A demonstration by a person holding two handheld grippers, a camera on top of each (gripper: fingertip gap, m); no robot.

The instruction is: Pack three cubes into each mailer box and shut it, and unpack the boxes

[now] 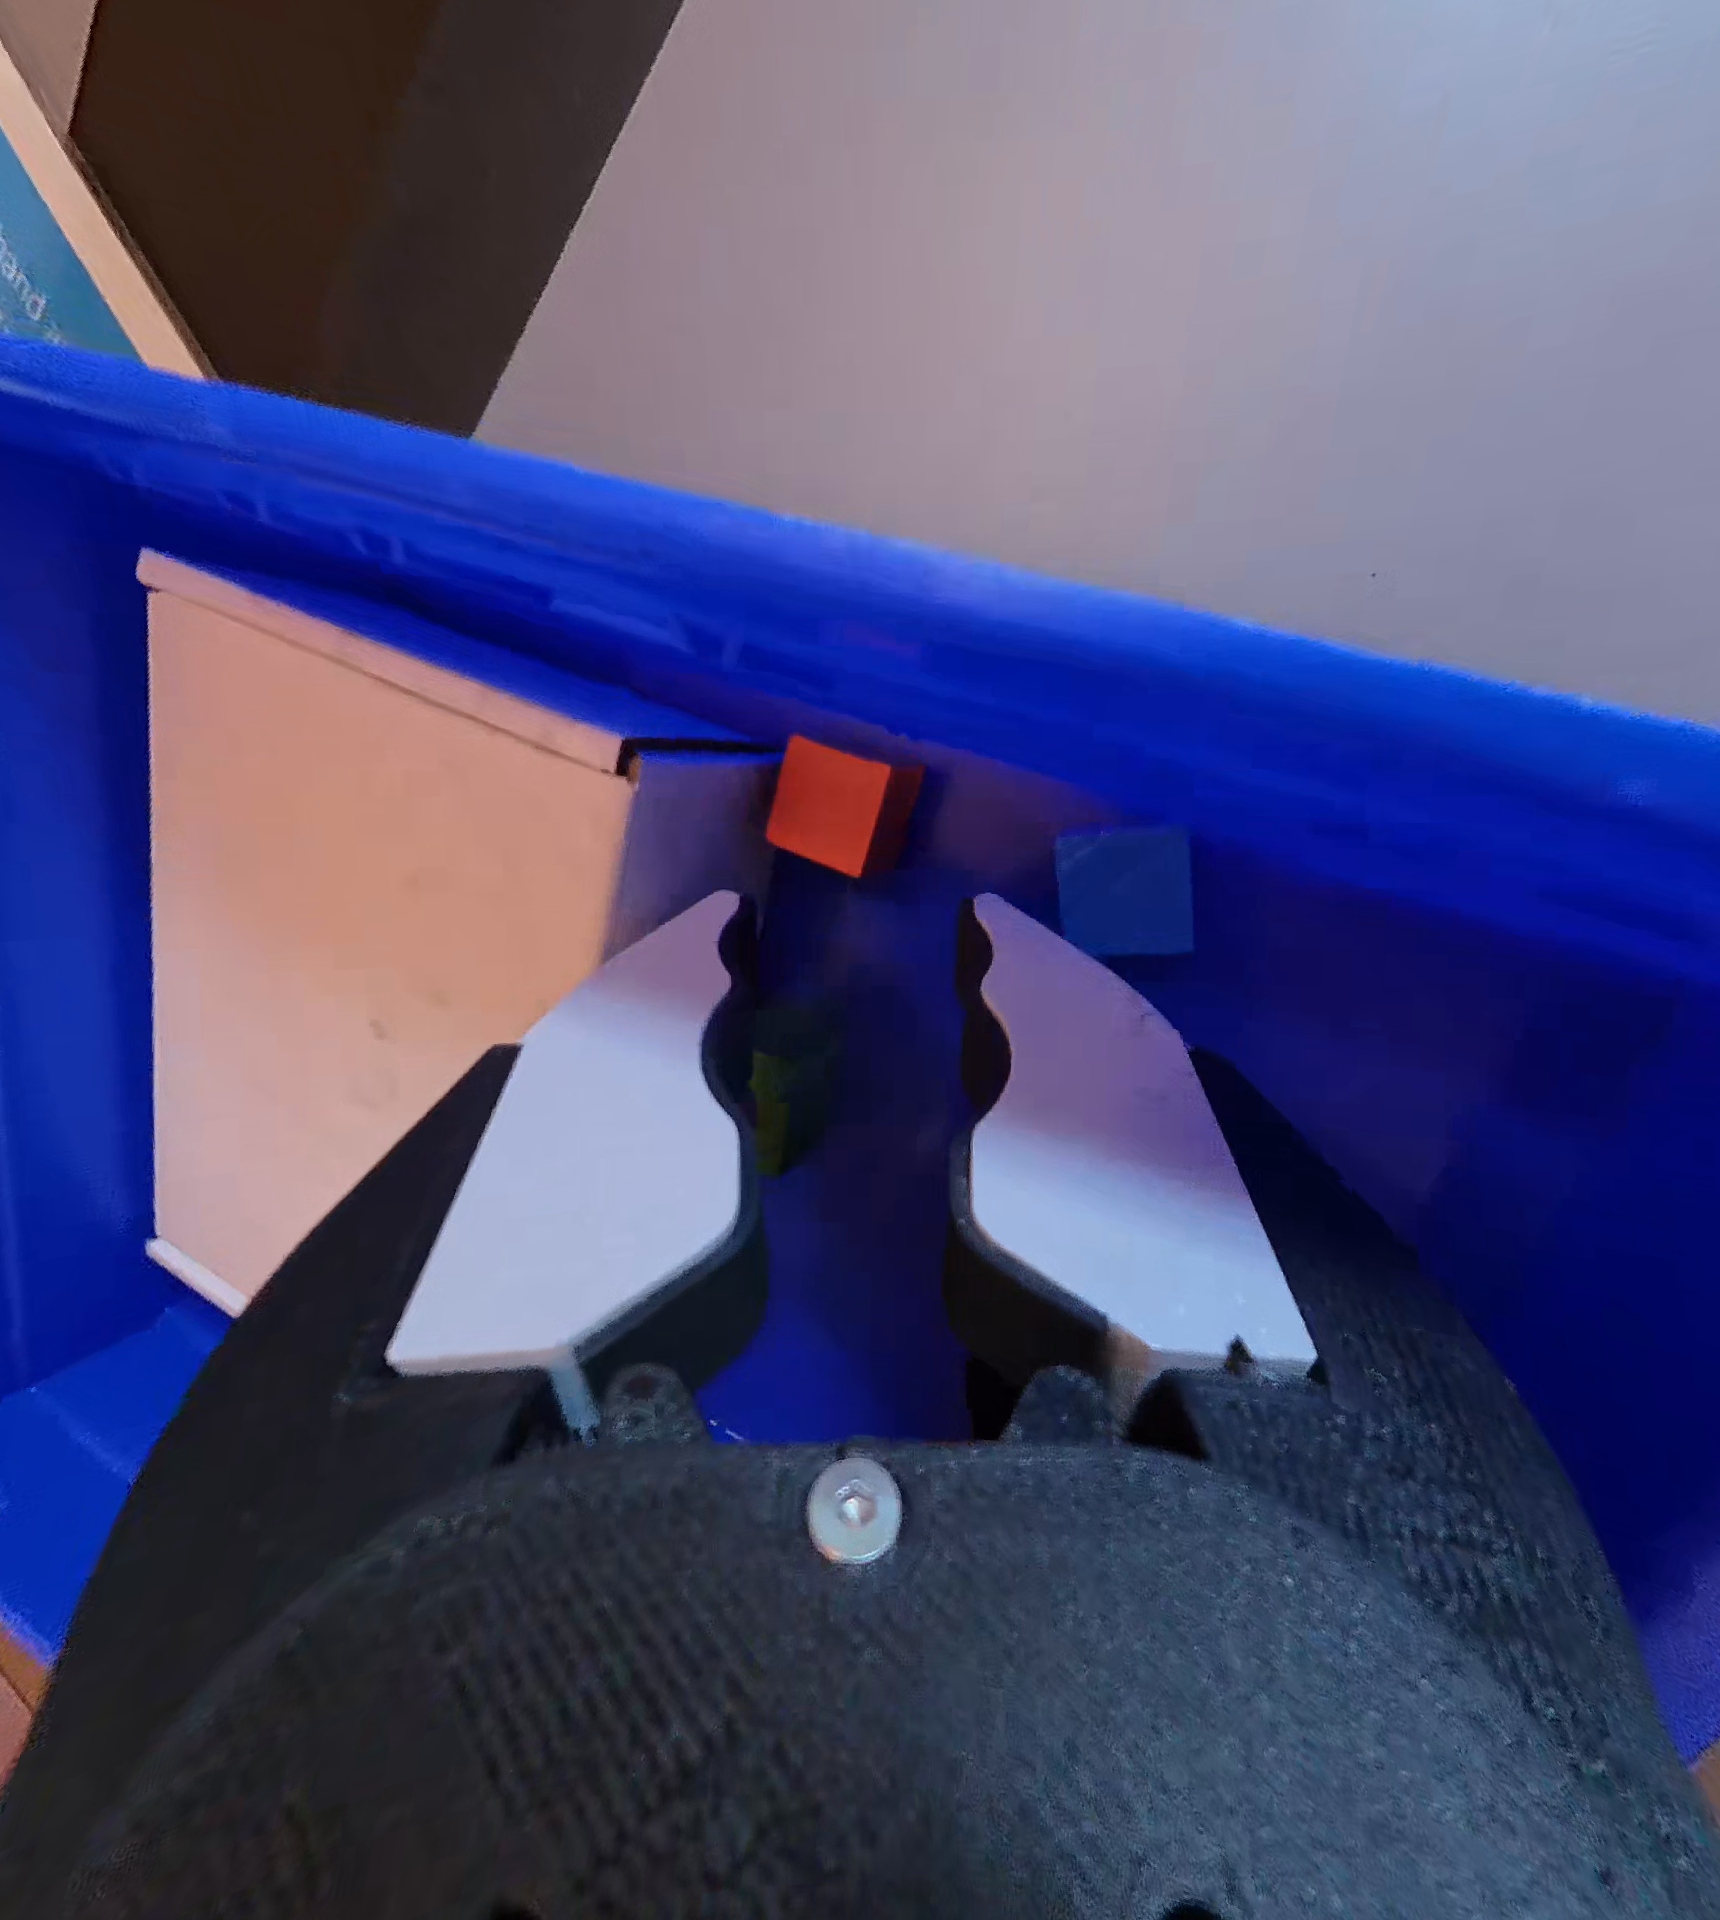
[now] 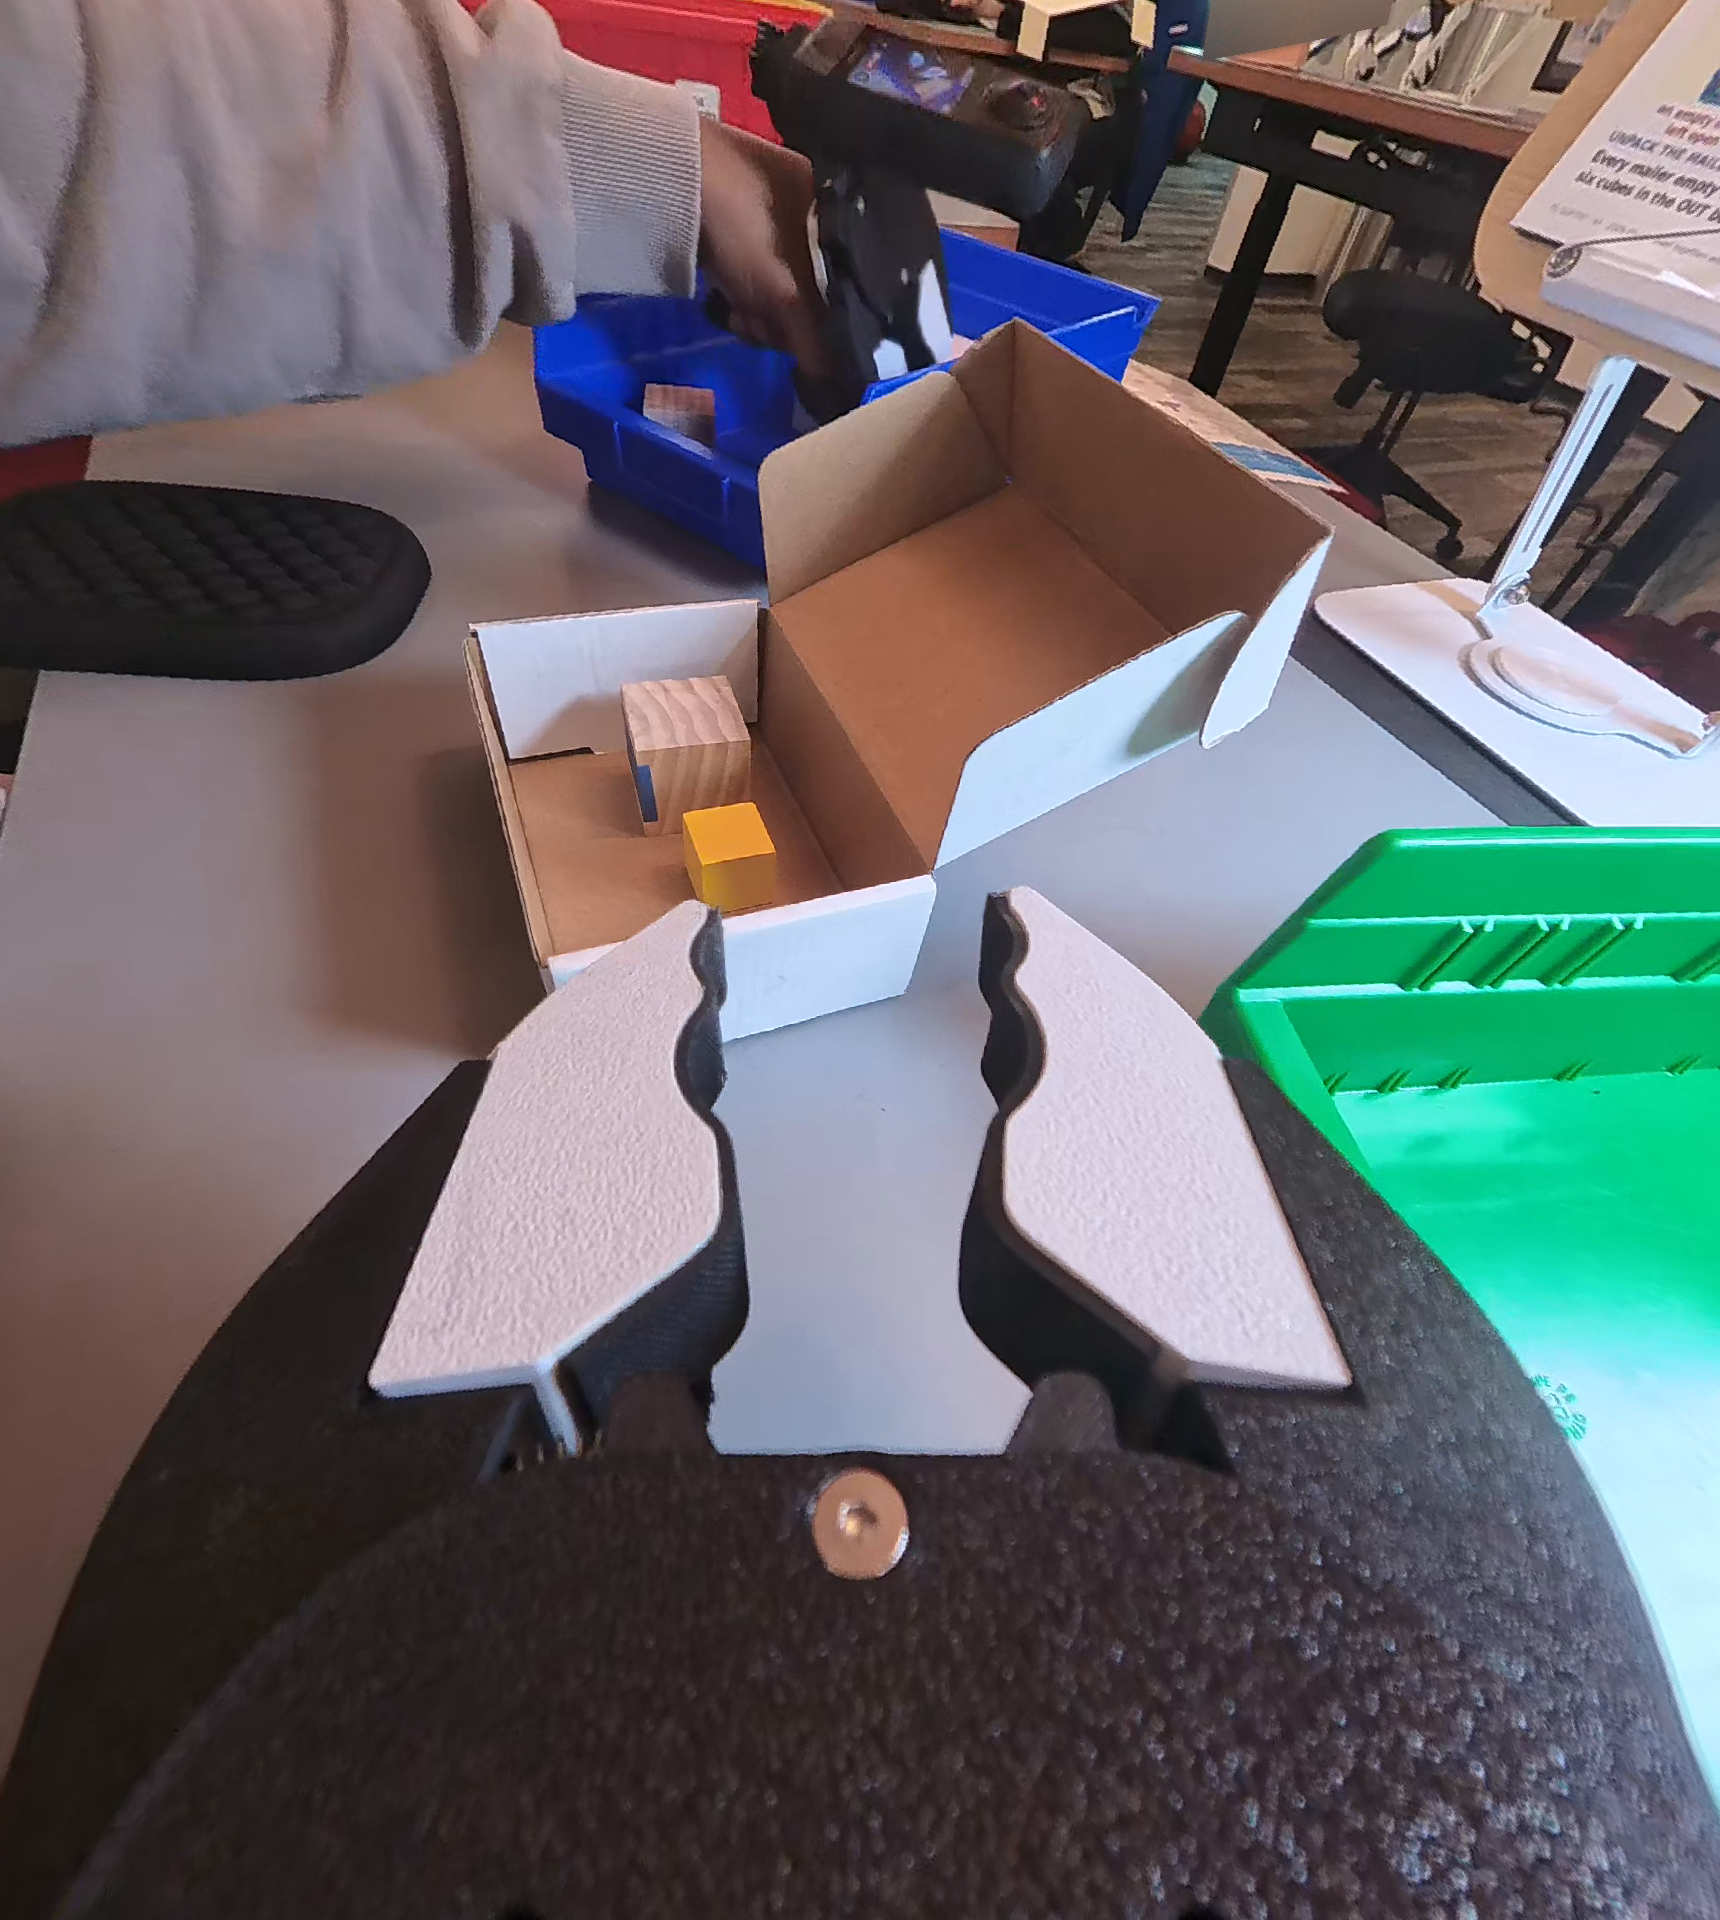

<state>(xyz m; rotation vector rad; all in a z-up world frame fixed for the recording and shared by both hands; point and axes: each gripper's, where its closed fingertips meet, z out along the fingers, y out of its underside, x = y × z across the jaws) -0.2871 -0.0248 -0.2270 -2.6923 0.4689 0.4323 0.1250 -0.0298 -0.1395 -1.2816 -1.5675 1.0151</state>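
Jaws on both grippers stand apart with nothing between them. Left gripper (image 1: 861, 914) is down inside the blue bin (image 1: 1251, 727), fingers aimed at the far wall. Right gripper (image 2: 851, 914) hovers over the grey table (image 2: 212, 987), just short of the mailer box (image 2: 835, 956).

Only the left wrist view shows the bin contents up close: a red cube (image 1: 830, 802) against the far wall right ahead of the fingertips, a blue cube (image 1: 1126, 891) just to its right, and a large pale wooden block (image 1: 368, 935) filling the left side. A dark yellowish-green shape (image 1: 783, 1091) sits low between the fingers; too shadowed to tell what it is. Frame is motion-blurred.

Only the right wrist view shows the wider layout. Box lid is tipped back, open. Inside: a wooden cube (image 2: 687, 743) at the back beside the hinge wall, a yellow cube (image 2: 728, 857) just in front of it, and a sliver of blue (image 2: 643, 792) at the wooden cube's left lower edge, mostly hidden. Green bin (image 2: 1562, 1091) is at the right, near the gripper. Far off, the same view catches the left gripper from outside, held by a hand (image 2: 752, 260) in a beige sleeve (image 2: 264, 187), dipping into the blue bin behind the box. A black padded rest (image 2: 160, 571) lies at the table's left; a white stand (image 2: 1562, 696) with a printed card sits at the right.
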